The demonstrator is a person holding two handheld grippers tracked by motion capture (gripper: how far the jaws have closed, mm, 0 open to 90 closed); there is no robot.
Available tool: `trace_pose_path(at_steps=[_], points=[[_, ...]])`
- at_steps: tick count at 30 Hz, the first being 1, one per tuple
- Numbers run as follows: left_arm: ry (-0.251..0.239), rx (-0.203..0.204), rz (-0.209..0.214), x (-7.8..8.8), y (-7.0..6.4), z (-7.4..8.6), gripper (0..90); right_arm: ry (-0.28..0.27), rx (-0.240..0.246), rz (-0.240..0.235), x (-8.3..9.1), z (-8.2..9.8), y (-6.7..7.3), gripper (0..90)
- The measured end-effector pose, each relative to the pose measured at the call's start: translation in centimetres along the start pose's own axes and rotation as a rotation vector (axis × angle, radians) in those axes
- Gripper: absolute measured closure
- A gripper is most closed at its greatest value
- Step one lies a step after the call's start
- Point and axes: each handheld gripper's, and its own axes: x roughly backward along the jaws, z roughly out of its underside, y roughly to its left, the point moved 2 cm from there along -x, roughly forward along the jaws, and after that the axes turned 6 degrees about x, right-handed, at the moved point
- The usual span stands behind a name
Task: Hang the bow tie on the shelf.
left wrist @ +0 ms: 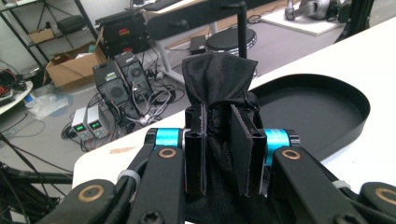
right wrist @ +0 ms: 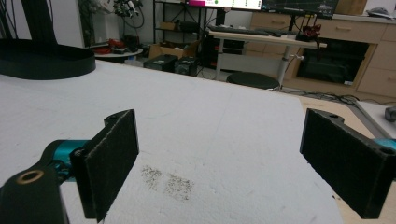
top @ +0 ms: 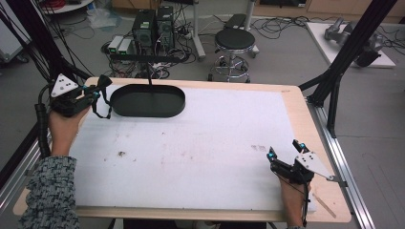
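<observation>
Broadly, a white foam sheet (top: 191, 143) covers most of the wooden table (top: 298, 102), and on its far left part sits a black oval tray (top: 148, 100) with a low wall, seen close behind the cloth in the left gripper view (left wrist: 322, 112). Over the table's far left corner the left gripper (top: 98, 91) is held in the person's left hand (top: 64, 124), just beside the tray's left end and off the surface. Its jaws are pinched narrow on a piece of black cloth (left wrist: 217, 84): the fabric is bunched between the pads, a tuft sticking up past the tips and the rest hanging below, where the high view shows a dark strip (top: 101, 110) dangling beside the tray. At the near right of the sheet the right gripper (top: 283, 149) rests low in the right hand (top: 292, 191), its jaws spread wide with nothing between them, bare foam and a small patch of dark specks (right wrist: 168, 182) showing in the gap.
</observation>
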Motion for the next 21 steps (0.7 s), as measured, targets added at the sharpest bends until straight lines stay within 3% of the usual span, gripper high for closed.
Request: trace_pose_path(at_steps=[7,21], points=[[-0.010,-0.012,0.010,-1.0,0.5,-1.3,75.9,-0.003,0.003,0.012,0.1,0.0,0.0,10.7],[-0.065,-0.051,0.018,-4.0,-0.1,-4.9,76.0,-0.004,0.004,0.016,0.1,0.0,0.0,10.7]])
